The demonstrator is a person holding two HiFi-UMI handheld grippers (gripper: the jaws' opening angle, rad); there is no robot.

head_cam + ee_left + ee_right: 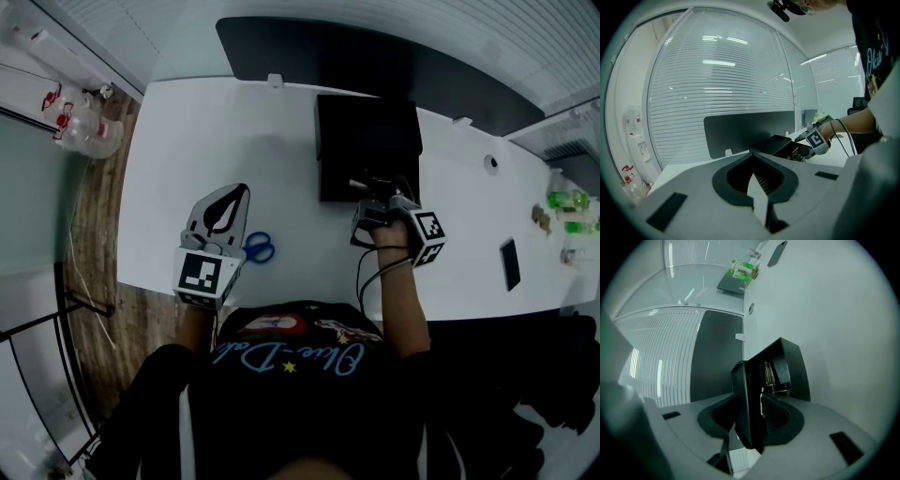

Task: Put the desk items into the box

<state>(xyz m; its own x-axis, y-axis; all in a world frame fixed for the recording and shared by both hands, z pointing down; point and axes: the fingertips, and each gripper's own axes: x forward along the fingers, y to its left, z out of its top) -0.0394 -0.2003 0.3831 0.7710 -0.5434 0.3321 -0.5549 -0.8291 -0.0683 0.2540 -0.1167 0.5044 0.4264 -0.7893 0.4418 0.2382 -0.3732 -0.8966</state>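
Box [367, 141] – it is black and open on top, and it sits on the white desk [281, 122], near the far side, in front of a dark board [309, 47] that stands along the back edge. Some small things lie inside the box, but it is too dark in there to tell what they are.

The right gripper [367, 197] is at the near edge of the box. Its jaws are wide apart. One thin black wall of the box stands between them, and the pads do not squeeze it.

The left gripper [242, 192] is over the desk, well to the left of the box. Its jaws are closed with the tips together, and they hold nothing – only a thin strip of white desk shows through the gap behind the tips.

A pair of blue-handled scissors [258, 247] lies flat on the desk just beside the left gripper, on the side toward the box. It is outside the box, and no jaws touch it.

Far to the right, a small flat black thing [510, 264] lies on the desk near the front edge. It is too small to name. Some green things [567, 202] sit at the far right end.
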